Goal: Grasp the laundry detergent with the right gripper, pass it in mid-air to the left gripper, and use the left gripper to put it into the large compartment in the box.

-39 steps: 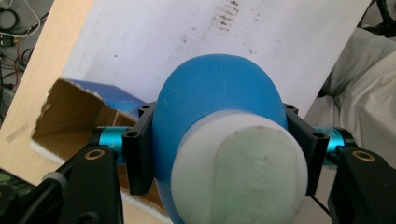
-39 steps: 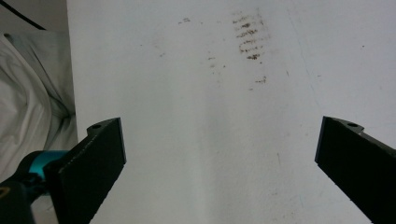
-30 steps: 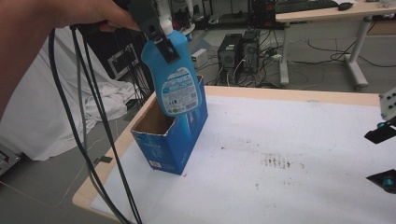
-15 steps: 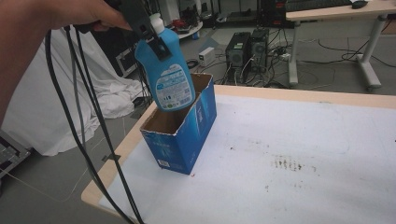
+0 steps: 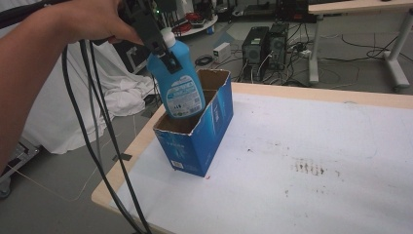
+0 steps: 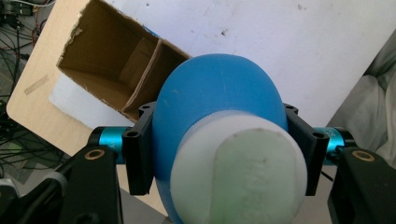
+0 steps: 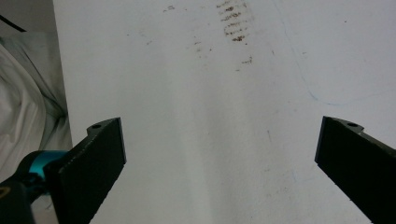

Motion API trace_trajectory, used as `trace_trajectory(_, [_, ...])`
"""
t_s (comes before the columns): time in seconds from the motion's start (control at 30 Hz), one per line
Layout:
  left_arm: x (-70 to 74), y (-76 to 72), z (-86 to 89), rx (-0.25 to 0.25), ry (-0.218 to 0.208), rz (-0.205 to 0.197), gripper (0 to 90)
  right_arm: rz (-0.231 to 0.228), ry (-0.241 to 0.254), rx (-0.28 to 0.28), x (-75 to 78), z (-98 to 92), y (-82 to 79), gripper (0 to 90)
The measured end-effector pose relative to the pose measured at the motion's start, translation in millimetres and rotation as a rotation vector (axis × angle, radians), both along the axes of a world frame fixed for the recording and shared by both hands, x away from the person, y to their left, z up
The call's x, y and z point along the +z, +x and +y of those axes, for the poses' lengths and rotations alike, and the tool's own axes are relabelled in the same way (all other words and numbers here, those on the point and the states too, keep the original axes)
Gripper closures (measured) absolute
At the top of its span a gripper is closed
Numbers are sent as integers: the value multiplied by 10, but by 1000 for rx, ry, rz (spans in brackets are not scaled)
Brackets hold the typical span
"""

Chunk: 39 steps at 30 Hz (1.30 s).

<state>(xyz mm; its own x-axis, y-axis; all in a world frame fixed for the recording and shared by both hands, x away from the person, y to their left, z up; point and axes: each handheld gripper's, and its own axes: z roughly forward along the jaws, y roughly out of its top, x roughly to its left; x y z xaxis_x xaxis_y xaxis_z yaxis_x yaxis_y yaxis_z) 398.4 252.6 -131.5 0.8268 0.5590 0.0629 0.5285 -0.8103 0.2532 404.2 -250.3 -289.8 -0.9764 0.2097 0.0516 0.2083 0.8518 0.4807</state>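
The blue bottle point(image 5: 176, 78) was held at its neck by the left gripper point(image 5: 155, 41), whose jaws were clamped on it from both sides, just below the white cap point(image 6: 238, 172). Compared with one second earlier, the bottle had been carried lower and more over the opening of the blue cardboard box point(image 5: 199, 141). Earlier its base was hanging in front of the box wall; now the base was seen just at the rim of the near compartment, or perhaps a little inside it, which could not be told for sure. The box stood at the near left corner of the table point(image 5: 316, 161), with a cardboard divider point(image 6: 142, 81) between its two compartments. In the left gripper view, the near compartment was seen directly below the bottle.

The right gripper point(image 7: 219, 154) was kept with its jaws wide apart over the bare white table surface, and nothing was between them.

It was judged that the placing of the bottle into the box was almost reached. A straight lowering was probably needed next, with care that the base would not be caught on the divider or on the torn rim.
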Motion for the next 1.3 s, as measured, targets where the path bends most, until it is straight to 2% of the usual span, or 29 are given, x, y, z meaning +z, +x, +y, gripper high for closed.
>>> trace_trajectory(0.3, [-204, 45, 39, 1, 10, 24, 379, 1, 10, -12, -5, -35, -4, 12])
trace_trajectory(0.43, [-340, 65, 45, 2, 13, 39, 379, 21, 11, -6, -27, -41, -12, 12])
trace_trajectory(0.73, [-711, 105, 63, 2, 13, 75, 379, 32, 8, -16, -81, -70, -15, 12])
trace_trajectory(0.97, [-1004, 161, 64, -31, 30, 72, 379, 41, 2, -12, -99, -63, -19, 12])
trace_trajectory(1.3, [-1264, 202, 105, -33, 35, 101, 379, 63, -6, -22, -144, -67, -19, 12])
